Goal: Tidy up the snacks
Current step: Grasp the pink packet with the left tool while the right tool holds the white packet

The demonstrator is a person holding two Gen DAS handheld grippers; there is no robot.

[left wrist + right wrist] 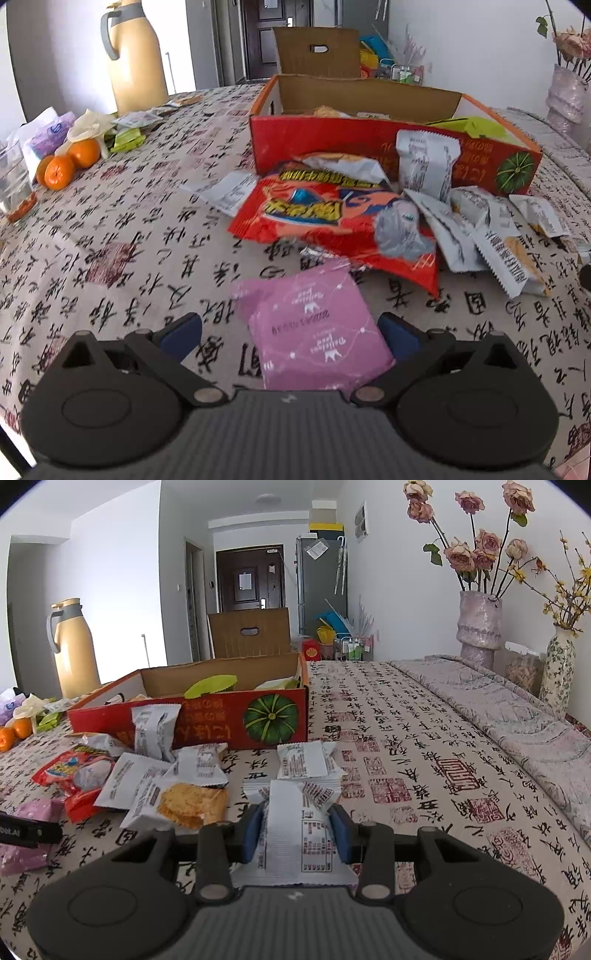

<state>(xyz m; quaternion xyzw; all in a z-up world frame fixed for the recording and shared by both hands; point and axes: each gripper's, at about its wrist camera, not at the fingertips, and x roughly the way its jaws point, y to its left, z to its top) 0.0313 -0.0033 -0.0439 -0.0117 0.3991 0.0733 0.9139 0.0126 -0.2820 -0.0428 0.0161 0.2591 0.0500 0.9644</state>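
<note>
Soft, even daylight filled the room, and the white walls (pixel 399 572) looked bright, nearly washed out. Shadows on the tablecloth (pixel 122 236) were faint. Both fisheye views bent lines strongly toward dark corners. The pink packet (pixel 314 328) looked slightly smeared, and far-edge objects were soft.

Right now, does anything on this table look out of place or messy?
Yes. Snack packets lie in a loose heap outside the red box instead of in it, one white packet propped against its front wall. The box's lid flap stands open. Nothing looks spilled or torn.
</note>
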